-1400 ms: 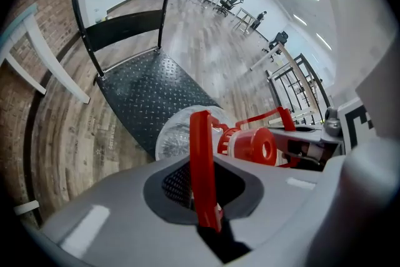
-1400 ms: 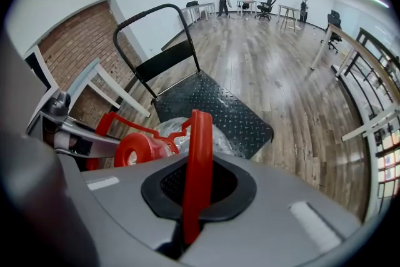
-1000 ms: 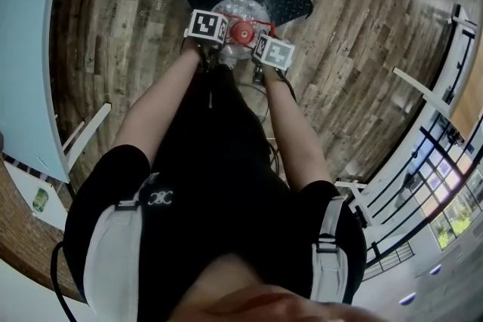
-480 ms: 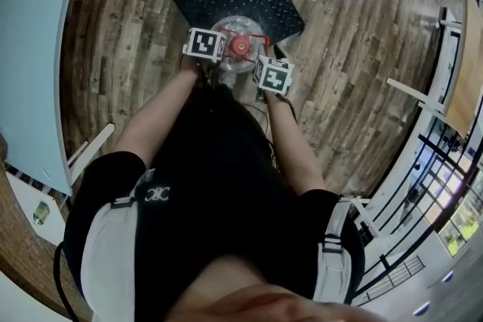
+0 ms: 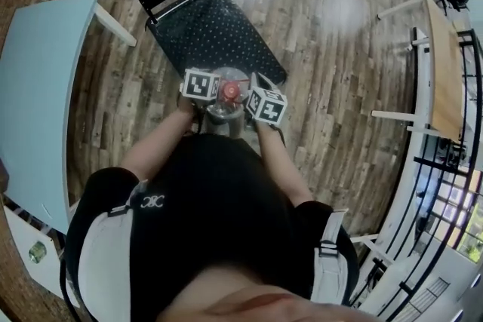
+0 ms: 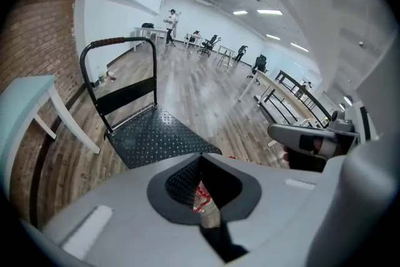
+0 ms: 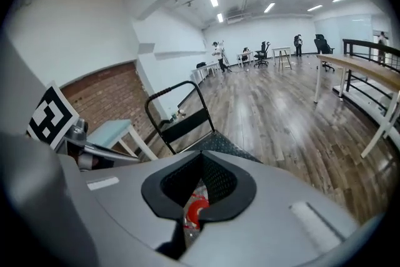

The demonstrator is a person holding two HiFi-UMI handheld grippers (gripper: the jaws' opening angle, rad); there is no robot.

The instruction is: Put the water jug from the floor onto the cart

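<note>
Here, plank floor [image 5: 339, 87] (bright office) bears a studded cart [image 5: 204, 34].

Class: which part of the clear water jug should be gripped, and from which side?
Grip the narrow top of the water jug, beside its red cap, from both sides at once. The jug hangs upright and its round body looks too wide for the jaws. The left gripper and right gripper are shut there from opposite sides, which should keep it balanced.
</note>
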